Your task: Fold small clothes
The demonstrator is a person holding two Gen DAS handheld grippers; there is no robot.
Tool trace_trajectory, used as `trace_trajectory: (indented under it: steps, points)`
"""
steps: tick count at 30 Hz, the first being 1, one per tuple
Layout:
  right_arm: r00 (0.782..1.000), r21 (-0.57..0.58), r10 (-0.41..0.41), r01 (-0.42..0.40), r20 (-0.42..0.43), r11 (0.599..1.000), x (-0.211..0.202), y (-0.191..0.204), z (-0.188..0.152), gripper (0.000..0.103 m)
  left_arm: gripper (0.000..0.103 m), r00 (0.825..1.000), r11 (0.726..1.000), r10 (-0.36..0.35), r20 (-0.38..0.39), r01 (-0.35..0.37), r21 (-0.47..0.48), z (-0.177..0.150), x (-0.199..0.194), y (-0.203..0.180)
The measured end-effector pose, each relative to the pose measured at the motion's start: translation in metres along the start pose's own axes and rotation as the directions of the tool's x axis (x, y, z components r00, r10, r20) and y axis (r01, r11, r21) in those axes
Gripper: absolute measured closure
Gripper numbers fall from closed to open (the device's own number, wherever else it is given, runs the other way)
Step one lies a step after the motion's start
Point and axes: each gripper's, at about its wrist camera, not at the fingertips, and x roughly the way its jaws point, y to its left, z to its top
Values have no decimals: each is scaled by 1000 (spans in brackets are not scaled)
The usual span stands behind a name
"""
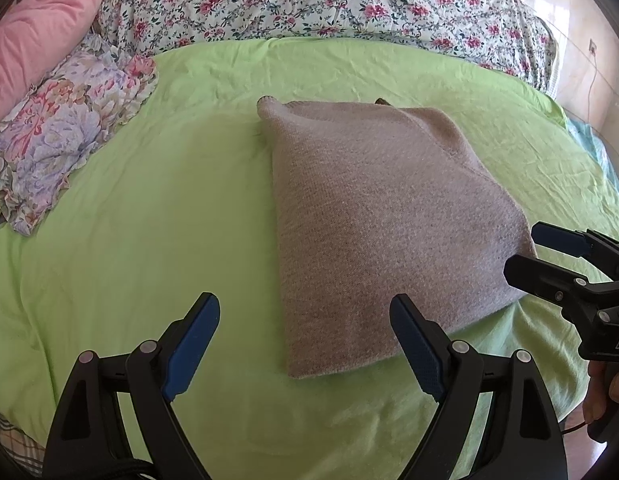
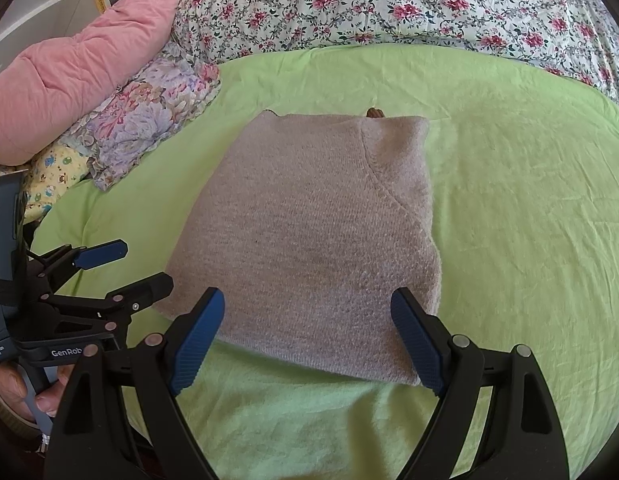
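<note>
A folded grey-beige knitted garment (image 1: 381,216) lies flat on the green sheet (image 1: 149,220); it also shows in the right wrist view (image 2: 309,240). My left gripper (image 1: 305,344) is open and empty, just in front of the garment's near left corner. My right gripper (image 2: 307,340) is open and empty, its fingers astride the garment's near edge without holding it. The right gripper also shows in the left wrist view (image 1: 533,252) beside the garment's right edge. The left gripper shows in the right wrist view (image 2: 137,264) at the garment's left edge.
A floral quilt (image 1: 309,0) lies across the back of the bed. A pink duvet (image 2: 81,64) and a pastel floral pillow (image 2: 149,112) sit at the back left. The green sheet (image 2: 509,200) covers the bed around the garment.
</note>
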Motion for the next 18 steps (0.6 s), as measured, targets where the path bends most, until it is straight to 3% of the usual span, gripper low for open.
trace_trajectory:
  steps: [18]
  points:
    - [1000, 17, 1, -1, 3, 1000, 3, -7, 6, 18, 16, 1000, 1000, 4, 16, -4, 2, 7, 1, -3]
